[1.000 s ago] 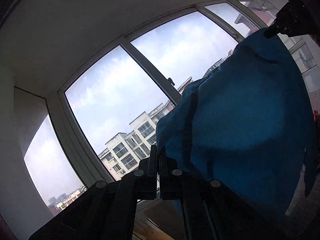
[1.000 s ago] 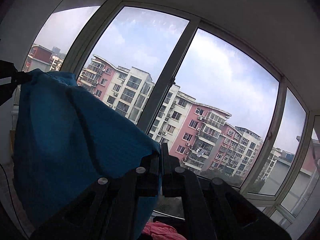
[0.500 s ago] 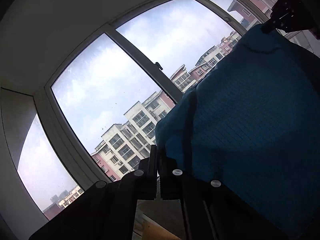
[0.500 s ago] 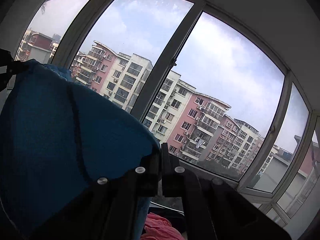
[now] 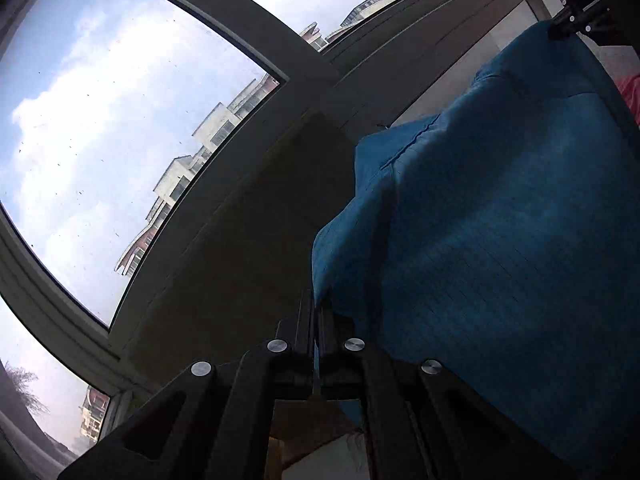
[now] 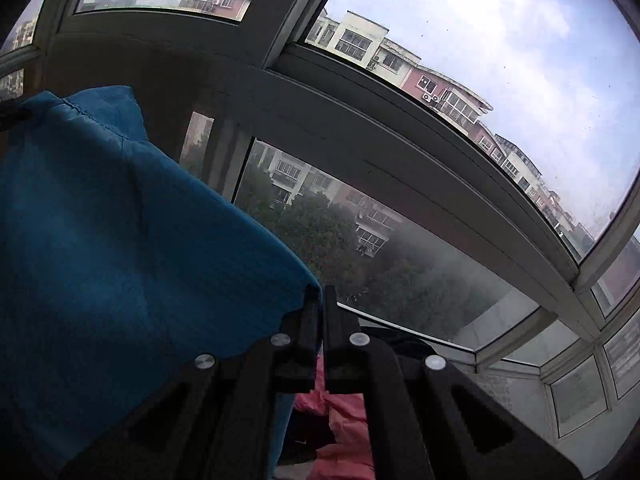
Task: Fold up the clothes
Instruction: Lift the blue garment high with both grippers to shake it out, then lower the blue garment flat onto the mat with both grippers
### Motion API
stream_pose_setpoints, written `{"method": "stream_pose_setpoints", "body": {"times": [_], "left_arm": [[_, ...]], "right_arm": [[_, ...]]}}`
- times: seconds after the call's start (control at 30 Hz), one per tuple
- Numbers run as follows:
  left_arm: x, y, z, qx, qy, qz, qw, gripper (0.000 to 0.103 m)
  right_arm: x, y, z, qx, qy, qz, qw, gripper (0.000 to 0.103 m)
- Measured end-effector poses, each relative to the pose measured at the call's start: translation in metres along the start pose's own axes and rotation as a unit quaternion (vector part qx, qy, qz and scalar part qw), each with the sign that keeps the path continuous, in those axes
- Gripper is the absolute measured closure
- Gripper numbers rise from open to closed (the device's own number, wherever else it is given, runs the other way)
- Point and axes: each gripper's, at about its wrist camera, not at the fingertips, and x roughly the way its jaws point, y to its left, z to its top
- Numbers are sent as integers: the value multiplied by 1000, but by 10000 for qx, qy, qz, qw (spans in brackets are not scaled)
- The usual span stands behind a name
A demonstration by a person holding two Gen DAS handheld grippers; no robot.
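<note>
A blue garment (image 5: 500,240) hangs stretched in the air between both grippers. My left gripper (image 5: 318,304) is shut on one corner of it, and the cloth fills the right half of the left wrist view. My right gripper (image 6: 321,300) is shut on the other corner, with the blue garment (image 6: 120,248) filling the left of the right wrist view. The right gripper (image 5: 568,28) shows at the top right of the left wrist view, pinching the far corner. The lower part of the garment is hidden below the frames.
Large window panes (image 5: 112,128) with dark frames (image 6: 360,128) stand close ahead, with apartment blocks outside. A pink garment (image 6: 344,412) lies below the right gripper. A strip of pink cloth (image 5: 630,92) shows at the right edge.
Both grippers have dropped and tilted downward with the blue garment still held. The window sill and lower panes have come into view, and the pink cloth shows more.
</note>
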Motion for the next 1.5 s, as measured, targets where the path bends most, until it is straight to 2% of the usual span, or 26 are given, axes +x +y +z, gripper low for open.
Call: {"method": "stream_pose_setpoints", "body": {"times": [0.07, 0.2, 0.27, 0.33, 0.37, 0.5, 0.57, 0.63, 0.67, 0.7, 0.8, 0.9, 0.97, 1.03, 1.1, 1.13, 1.2, 1.27, 1.3, 1.4, 1.47, 1.5], "left_arm": [[36, -28, -11, 39, 289, -309, 9991, 102], [91, -76, -26, 132, 770, -657, 9948, 101], [111, -92, -30, 144, 1042, -879, 9906, 95], [123, -100, -33, 95, 1203, -1055, 9871, 89], [125, -101, -34, 50, 1266, -1154, 9852, 85], [121, -74, -31, -329, 1322, -1515, 9790, 81], [109, -45, -30, -591, 1261, -1503, 9788, 78], [81, -10, -40, -815, 1104, -1469, 9796, 70], [66, 7, -51, -913, 1056, -1470, 9792, 64], [48, 18, -78, -974, 1108, -1454, 9783, 63], [-2, 49, -160, -1168, 1296, -1410, 9745, 60], [-32, 46, -246, -1495, 1866, -1453, 9601, 60], [-45, 29, -306, -1848, 2323, -1667, 9403, 60], [-50, -4, -361, -2150, 2681, -2062, 9162, 60], [-53, -33, -392, -2352, 2815, -2344, 9003, 60], [-53, -46, -404, -2433, 2846, -2463, 8939, 60], [-57, -58, -417, -2641, 2838, -2690, 8817, 60], [-57, -68, -425, -2944, 2889, -3018, 8595, 60], [-56, -73, -427, -2995, 2908, -3117, 8535, 60], [-60, -89, -422, -2742, 2865, -3144, 8625, 65], [-66, -95, -416, -2638, 2758, -3230, 8660, 97], [-66, -96, -416, -2672, 2775, -3282, 8625, 102]], "right_arm": [[41, 9, -22, 32, 333, 85, 9994, 102], [108, 28, -60, 97, 863, 241, 9959, 102], [133, 35, -74, 50, 1111, 369, 9931, 96], [159, 43, -81, 69, 1476, 659, 9868, 83], [167, 46, -86, 85, 1603, 809, 9837, 83], [159, 42, -100, 216, 1669, 1041, 9802, 80], [142, 35, -105, 554, 1731, 1226, 9757, 78], [119, 27, -111, 975, 1787, 1483, 9678, 67], [102, 26, -118, 1120, 1782, 1659, 9634, 62], [85, 29, -129, 1186, 1802, 1828, 9592, 55], [43, 61, -177, 1237, 1995, 2197, 9469, 53], [17, 96, -227, 1545, 2291, 2413, 9303, 53], [5, 118, -256, 1796, 2475, 2479, 9193, 53], [-3, 135, -278, 1940, 2671, 2534, 9093, 53], [-9, 150, -293, 2059, 2838, 2601, 8997, 53], [-12, 156, -298, 2064, 2896, 2567, 8987, 53], [-18, 166, -304, 2063, 2986, 2508, 8974, 53], [-23, 174, -306, 2153, 3016, 2607, 8915, 53], [-26, 178, -306, 2174, 3028, 2622, 8901, 53], [-35, 186, -306, 2131, 3049, 2515, 8935, 53], [-40, 189, -308, 2176, 3070, 2534, 8912, 53], [-42, 191, -309, 2201, 3088, 2551, 8895, 53]]}}
